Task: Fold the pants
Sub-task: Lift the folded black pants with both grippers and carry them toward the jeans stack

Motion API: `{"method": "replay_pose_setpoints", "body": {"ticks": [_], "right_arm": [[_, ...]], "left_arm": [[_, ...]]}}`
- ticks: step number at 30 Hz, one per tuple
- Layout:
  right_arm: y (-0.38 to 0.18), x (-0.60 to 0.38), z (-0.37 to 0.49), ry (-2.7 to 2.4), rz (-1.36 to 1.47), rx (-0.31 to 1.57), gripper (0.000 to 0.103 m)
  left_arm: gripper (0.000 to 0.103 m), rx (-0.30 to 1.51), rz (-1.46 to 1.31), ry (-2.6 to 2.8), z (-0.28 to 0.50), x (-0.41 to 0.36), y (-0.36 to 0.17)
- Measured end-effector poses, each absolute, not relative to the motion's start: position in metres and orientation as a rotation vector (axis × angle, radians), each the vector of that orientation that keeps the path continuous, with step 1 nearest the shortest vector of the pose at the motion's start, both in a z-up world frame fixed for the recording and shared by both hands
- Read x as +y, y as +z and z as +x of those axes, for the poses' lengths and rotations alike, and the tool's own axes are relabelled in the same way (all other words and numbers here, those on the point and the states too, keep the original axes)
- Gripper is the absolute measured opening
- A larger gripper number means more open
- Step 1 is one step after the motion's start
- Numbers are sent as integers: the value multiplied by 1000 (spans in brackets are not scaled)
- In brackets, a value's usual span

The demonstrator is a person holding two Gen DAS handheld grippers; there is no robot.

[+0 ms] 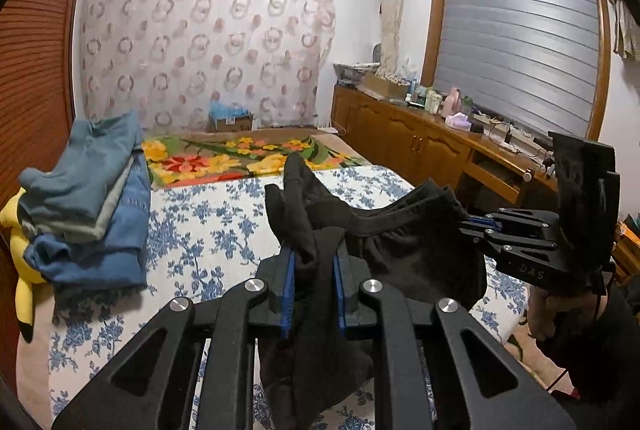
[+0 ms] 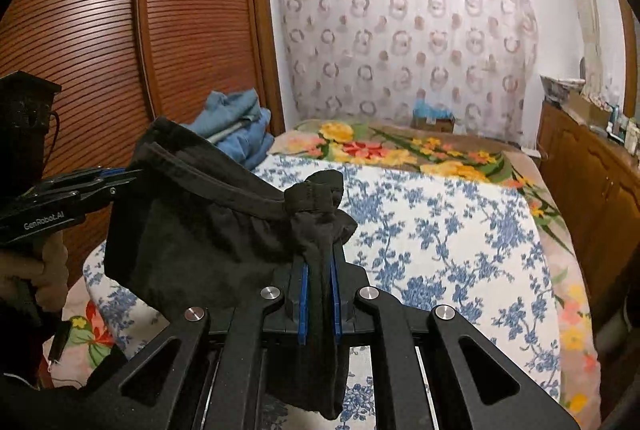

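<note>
Black pants (image 1: 404,250) hang in the air above the bed, stretched by the waistband between both grippers. My left gripper (image 1: 314,262) is shut on one end of the waistband, with bunched cloth sticking up between its blue pads. My right gripper (image 2: 319,270) is shut on the other end of the black pants (image 2: 192,226). The right gripper also shows at the right of the left wrist view (image 1: 472,226). The left gripper shows at the left of the right wrist view (image 2: 132,175). The legs hang down below, mostly hidden.
The bed (image 1: 208,230) has a blue-flowered white sheet and a bright floral blanket (image 1: 240,157) at its far end. A pile of blue and teal clothes (image 1: 88,197) and a yellow plush toy (image 1: 16,270) lie at the left. A wardrobe (image 2: 120,29) stands left, a cluttered wooden sideboard (image 1: 432,133) right.
</note>
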State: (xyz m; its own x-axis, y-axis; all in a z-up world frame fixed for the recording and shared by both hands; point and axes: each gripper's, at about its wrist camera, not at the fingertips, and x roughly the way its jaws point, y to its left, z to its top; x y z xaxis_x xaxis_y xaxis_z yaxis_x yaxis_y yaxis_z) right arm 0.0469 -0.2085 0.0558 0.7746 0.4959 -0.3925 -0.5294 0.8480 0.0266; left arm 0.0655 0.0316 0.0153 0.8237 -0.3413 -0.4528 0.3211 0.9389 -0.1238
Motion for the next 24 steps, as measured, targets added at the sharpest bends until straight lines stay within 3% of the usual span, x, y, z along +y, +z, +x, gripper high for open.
{"method": "replay_pose_setpoints", "body": {"ticks": [24], "right_arm": [[79,-172,107,619,-167,362,9]], "left_arm": [[17,493,-78,-280,106,67,17]]}}
